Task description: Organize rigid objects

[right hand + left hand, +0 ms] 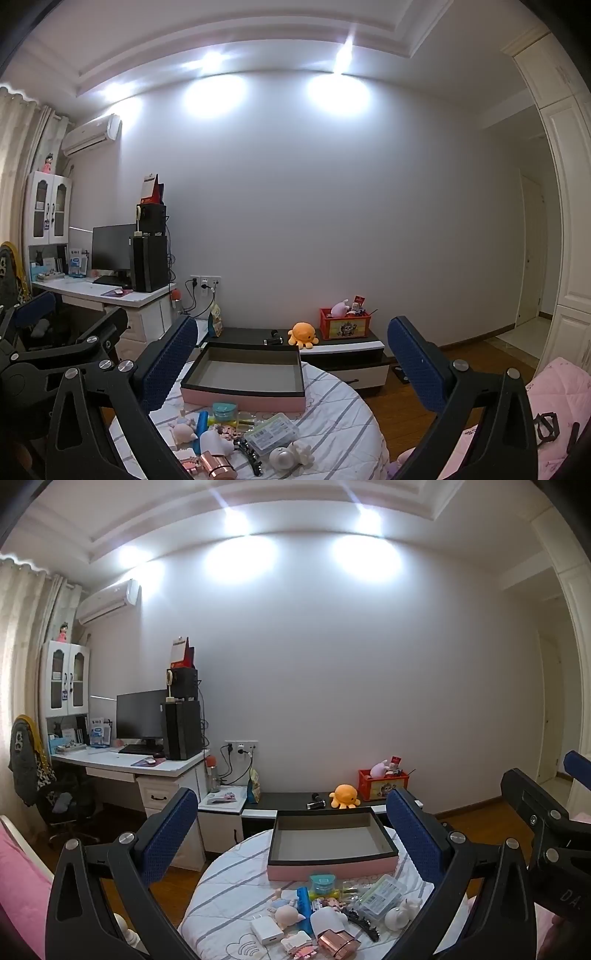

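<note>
An empty pink box with a dark rim (332,866) (243,398) sits at the far side of a round table with a striped white cloth (225,897) (332,417). In front of it lies a heap of small items: a teal tin (322,882) (224,410), a blue bar (304,908), a clear plastic case (380,895) (273,432), a white charger (265,932), a rose-gold piece (338,946) (217,466), a black hair clip (364,921). My left gripper (295,840) and right gripper (291,363) hover wide open above the heap, holding nothing.
A low dark cabinet (291,800) beyond the table carries an orange plush octopus (344,795) and a red crate (382,783). A desk with a monitor (142,716) stands at the left. Pink bedding (554,402) lies at the right, wooden floor (399,402) between.
</note>
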A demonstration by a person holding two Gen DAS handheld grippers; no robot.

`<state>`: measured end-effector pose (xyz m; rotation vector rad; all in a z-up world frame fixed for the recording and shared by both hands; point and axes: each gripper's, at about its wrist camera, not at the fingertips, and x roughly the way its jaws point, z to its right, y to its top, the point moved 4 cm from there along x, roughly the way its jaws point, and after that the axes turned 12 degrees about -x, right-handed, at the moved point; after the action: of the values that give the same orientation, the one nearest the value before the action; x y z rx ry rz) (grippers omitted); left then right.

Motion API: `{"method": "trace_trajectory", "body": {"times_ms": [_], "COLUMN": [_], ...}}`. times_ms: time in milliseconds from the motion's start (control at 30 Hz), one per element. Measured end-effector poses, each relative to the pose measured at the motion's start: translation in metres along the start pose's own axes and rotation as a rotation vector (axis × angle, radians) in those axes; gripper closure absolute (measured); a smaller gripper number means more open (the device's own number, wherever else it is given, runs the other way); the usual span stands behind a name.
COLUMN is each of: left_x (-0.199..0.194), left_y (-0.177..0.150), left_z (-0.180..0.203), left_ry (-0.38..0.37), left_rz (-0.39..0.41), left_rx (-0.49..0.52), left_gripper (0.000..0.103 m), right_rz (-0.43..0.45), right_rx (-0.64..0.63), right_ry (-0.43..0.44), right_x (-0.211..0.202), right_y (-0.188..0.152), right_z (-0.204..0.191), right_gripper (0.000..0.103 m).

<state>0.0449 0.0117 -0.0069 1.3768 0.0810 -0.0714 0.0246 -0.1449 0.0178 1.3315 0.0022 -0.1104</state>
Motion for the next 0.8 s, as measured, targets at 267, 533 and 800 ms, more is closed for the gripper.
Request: {"method": "trace_trajectory", "body": {"times_ms": [267,533,800], "left_x": [-0.0008,0.0001,-0.0018], "left_y": [0.0,-0.001,-0.001], "left_z": [-0.0017,-0.0015,-0.0024], "left_ry": [0.001,0.007,0.012], "left_rz": [0.001,0.005,0.008], "left_rx": [0.002,0.009,0.013], "left_gripper": [0.0,0.0,0.0], "right_rz": [0.0,0.0,-0.003], "right_rx": [-0.004,-0.004,-0.001], "right_ry": [0.006,0.008,0.012], "right_x": [0.0,0.0006,0.0005], "right_y": [-0.0007,-0.0024,-0.0039], "right_z": [0.0004,0.0008,0.0006], "right_gripper": [0.0,0.0,0.0]}}
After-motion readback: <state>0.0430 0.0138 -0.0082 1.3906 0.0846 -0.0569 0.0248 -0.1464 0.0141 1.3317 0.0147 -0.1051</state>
